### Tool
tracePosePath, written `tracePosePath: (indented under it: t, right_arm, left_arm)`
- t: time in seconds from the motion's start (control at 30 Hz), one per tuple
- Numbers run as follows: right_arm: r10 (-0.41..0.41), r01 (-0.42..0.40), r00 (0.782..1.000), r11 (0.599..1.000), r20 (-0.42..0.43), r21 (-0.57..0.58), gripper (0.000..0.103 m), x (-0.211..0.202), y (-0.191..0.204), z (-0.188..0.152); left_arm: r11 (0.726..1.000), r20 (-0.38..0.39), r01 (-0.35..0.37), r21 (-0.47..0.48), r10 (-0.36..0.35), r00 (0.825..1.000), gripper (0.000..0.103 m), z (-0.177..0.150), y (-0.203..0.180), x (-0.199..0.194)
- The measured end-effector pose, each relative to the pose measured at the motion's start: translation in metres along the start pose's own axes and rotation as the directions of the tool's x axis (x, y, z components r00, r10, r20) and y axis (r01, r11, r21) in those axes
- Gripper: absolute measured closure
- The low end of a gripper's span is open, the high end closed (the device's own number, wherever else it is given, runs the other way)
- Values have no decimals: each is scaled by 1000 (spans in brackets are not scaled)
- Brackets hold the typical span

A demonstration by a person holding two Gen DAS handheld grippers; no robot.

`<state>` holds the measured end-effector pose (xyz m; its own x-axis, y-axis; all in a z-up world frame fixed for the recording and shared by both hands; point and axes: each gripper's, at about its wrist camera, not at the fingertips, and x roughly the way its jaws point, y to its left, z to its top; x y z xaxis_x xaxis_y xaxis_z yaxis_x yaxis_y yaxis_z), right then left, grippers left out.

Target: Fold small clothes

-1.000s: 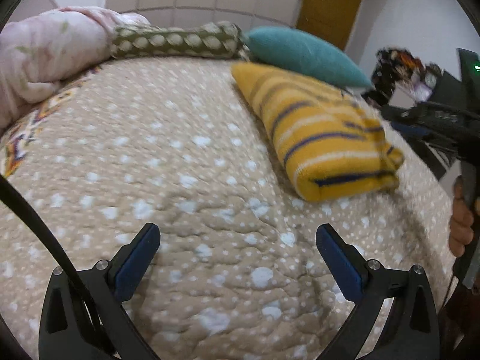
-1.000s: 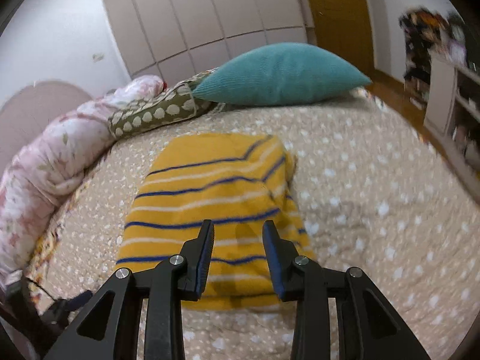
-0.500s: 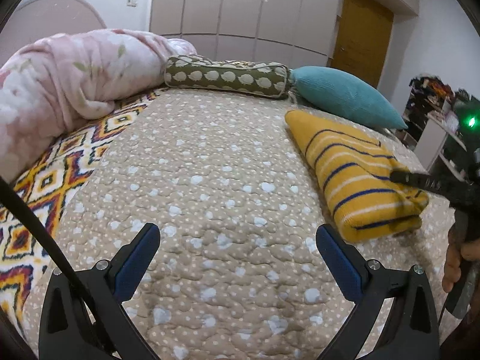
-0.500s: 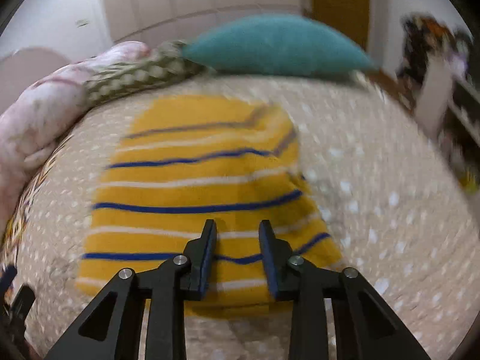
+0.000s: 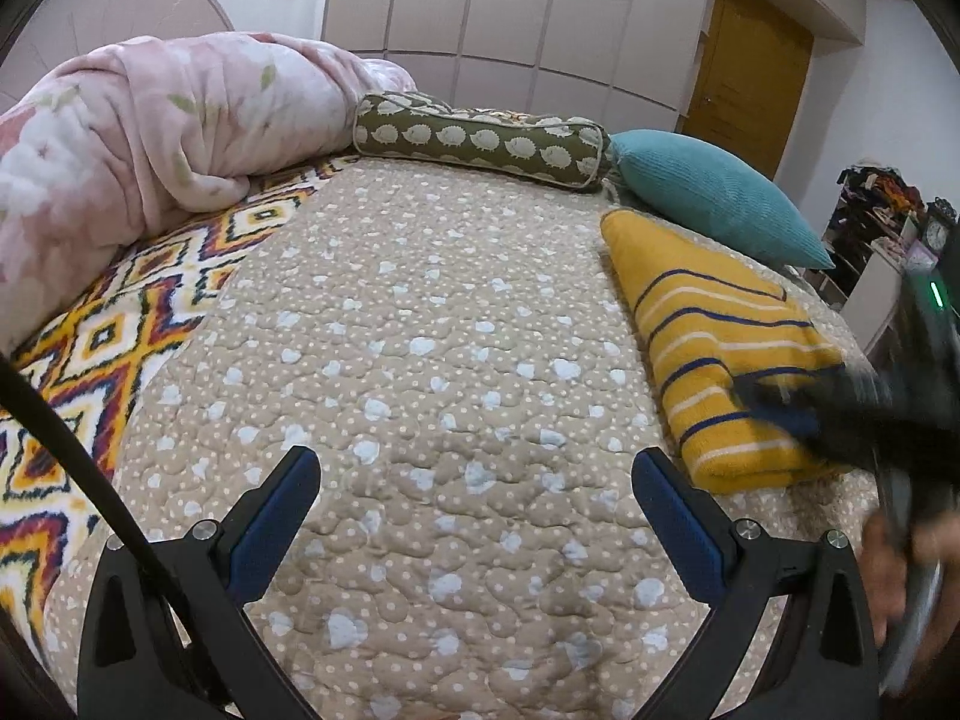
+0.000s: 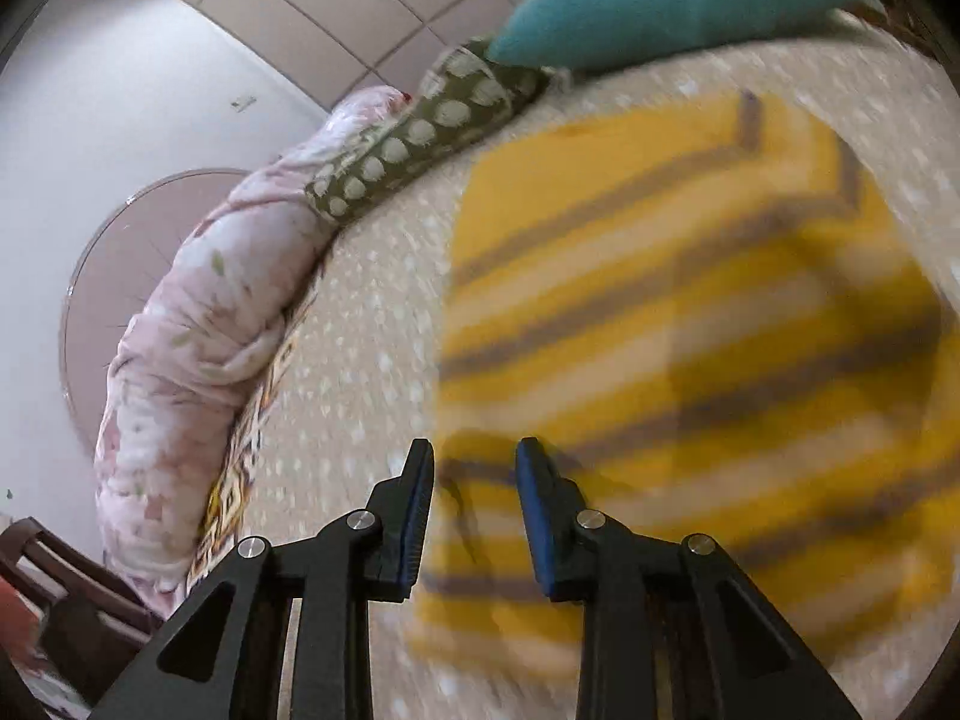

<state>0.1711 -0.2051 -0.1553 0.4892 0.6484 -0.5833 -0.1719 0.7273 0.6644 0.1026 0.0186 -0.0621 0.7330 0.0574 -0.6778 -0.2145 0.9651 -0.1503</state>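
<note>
We've got the yellow sweater [image 5: 714,330] with blue and white stripes folded into a thick rectangle on the bed [image 5: 432,360], lying on the dotted beige bedspread over toward the right side in the left wrist view, just in front of the teal pillow [image 5: 714,195].

Our left tool [image 5: 474,510] hangs over bare bedspread with its blue pads spread wide and nothing between them, well clear of the sweater.

Our right tool [image 6: 474,510] is down at the near end of the sweater. In its own view the pads stand fairly close together, with a gap between them, and the striped knit fills the space right behind and between the tips. That view is badly smeared, so we can't tell if the pads are actually pressing on the fabric or just sitting over it. In the left wrist view the same tool is a dark blur across the sweater's near right corner, with a hand [image 5: 900,564] on its handle at the frame edge.

Further back on the bed there's an olive bolster [image 5: 480,138] with a pale pattern, touching the teal pillow, and a bunched pink floral blanket [image 5: 156,120] on the left, on top of a zigzag-pattern cover [image 5: 102,348].
</note>
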Motion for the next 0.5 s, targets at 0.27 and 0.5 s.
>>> tracePosePath:
  t: [0.27, 0.5]
  right_arm:
    - [-112, 115, 993, 992, 45, -59, 69, -68, -13, -69]
    - [-269, 294, 939, 952, 215, -90, 63, -109, 1, -79]
  left_arm:
    - [999, 15, -15, 52, 15, 1000, 0, -7, -17, -4]
    - [996, -17, 42, 83, -41, 999, 0, -16, -33, -6]
